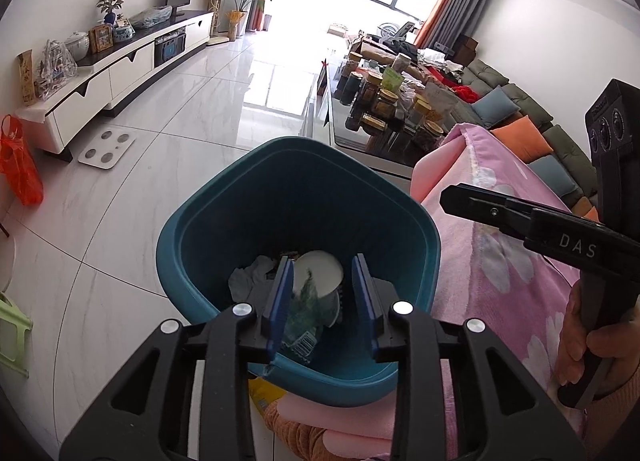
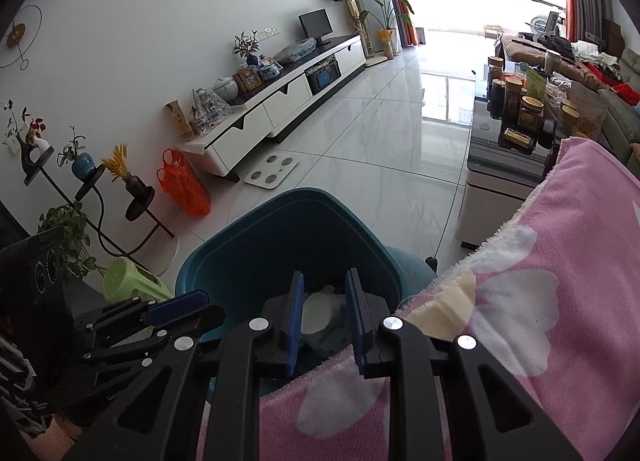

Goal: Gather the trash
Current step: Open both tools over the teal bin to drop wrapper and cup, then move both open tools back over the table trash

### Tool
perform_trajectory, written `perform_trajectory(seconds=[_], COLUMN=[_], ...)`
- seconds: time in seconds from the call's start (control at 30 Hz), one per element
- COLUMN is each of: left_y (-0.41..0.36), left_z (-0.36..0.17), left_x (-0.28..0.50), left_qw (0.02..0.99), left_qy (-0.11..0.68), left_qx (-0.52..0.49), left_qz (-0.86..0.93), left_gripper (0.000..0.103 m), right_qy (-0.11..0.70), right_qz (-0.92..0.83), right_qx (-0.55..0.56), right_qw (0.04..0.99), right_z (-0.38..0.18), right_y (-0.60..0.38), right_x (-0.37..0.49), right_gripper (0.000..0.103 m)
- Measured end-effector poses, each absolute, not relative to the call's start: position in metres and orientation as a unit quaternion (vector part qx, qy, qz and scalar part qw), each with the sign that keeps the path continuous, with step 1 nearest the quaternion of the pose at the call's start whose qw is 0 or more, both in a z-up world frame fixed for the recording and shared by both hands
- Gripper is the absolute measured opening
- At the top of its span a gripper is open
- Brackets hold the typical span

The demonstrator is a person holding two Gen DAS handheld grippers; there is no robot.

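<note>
- Teal bin, lower centre, squarish with rounded rim, holding a white paper cup, grey crumpled tissue.
- Left gripper spread, empty, above bin.
- Right gripper parted, pinching nothing.

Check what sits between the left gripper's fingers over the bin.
Left wrist view: green wrapper and white cup show between the left gripper fingers, inside the teal bin.

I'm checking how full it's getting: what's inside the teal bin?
Inside the teal bin lie a white paper cup, crumpled grey paper and a greenish wrapper. The left gripper hides part of the pile; the bottom isn't visible.
</note>
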State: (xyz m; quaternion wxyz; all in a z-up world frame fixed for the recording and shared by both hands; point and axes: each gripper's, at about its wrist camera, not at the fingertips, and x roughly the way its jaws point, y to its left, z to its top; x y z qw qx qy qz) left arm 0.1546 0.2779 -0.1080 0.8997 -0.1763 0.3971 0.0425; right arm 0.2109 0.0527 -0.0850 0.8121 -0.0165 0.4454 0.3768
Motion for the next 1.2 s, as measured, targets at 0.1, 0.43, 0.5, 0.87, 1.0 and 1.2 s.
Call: perform_trajectory(seconds=[0.1, 0.43, 0.5, 0.87, 1.0, 1.2], left_y=[0.278, 0.243, 0.23, 0.122, 0.081, 0.025], left_z=[-0.112, -0.076, -0.066, -0.044, -0.045, -0.049], left_x=[0.155, 0.133, 0.125, 0.103, 0.1, 0.093], left_qw=[0.899, 0.932, 0.938, 0.943, 0.935, 0.921], left_qy=[0.397, 0.341, 0.327, 0.308, 0.313, 0.319], left_qx=[-0.178, -0.122, -0.111, -0.049, -0.031, -0.004], left_qz=[0.043, 0.021, 0.006, -0.118, -0.163, -0.223], left_gripper=[0.031, 0.045, 0.049, 0.054, 0.054, 0.054], right_qy=[0.445, 0.409, 0.392, 0.347, 0.338, 0.324], right_qz=[0.378, 0.387, 0.385, 0.314, 0.263, 0.192], right_qx=[-0.011, 0.006, 0.008, 0.034, 0.05, 0.075], right_qw=[0.812, 0.827, 0.835, 0.883, 0.902, 0.923], right_z=[-0.085, -0.059, -0.051, -0.031, -0.029, -0.029], right_y=[0.046, 0.002, -0.015, -0.14, -0.191, -0.261], right_x=[0.21, 0.184, 0.174, 0.111, 0.094, 0.071], right_gripper=[0.021, 0.031, 0.037, 0.043, 0.043, 0.043])
